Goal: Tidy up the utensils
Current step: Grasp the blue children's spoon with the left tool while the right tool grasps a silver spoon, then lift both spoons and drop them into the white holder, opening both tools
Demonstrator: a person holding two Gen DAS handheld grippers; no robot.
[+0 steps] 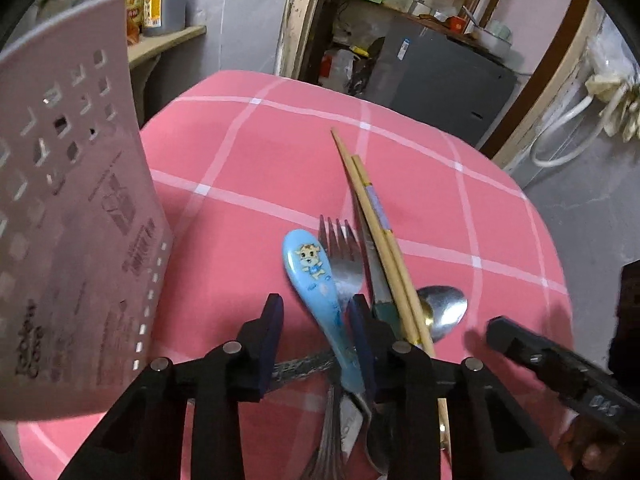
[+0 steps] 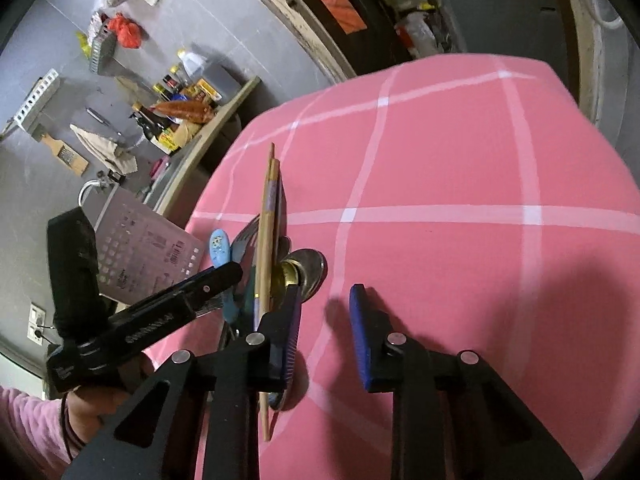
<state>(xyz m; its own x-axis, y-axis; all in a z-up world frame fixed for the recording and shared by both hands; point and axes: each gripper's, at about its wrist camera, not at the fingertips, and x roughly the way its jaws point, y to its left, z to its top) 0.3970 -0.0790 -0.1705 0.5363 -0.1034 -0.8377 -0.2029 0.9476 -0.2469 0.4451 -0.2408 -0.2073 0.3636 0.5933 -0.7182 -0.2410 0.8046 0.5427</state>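
Observation:
A pile of utensils lies on the pink checked tablecloth: a blue cartoon spoon, a fork, a knife, wooden chopsticks and a metal spoon. My left gripper is low over the pile and partly open. The blue spoon's handle lies between its fingers, against the right one only. My right gripper is open over bare cloth. Its left finger rests over the chopsticks beside the metal spoon.
A pale perforated utensil holder stands at the table's left edge, close to my left gripper. Beyond the table are a shelf of bottles and a dark grey cabinet. A hand in a pink sleeve holds the left gripper.

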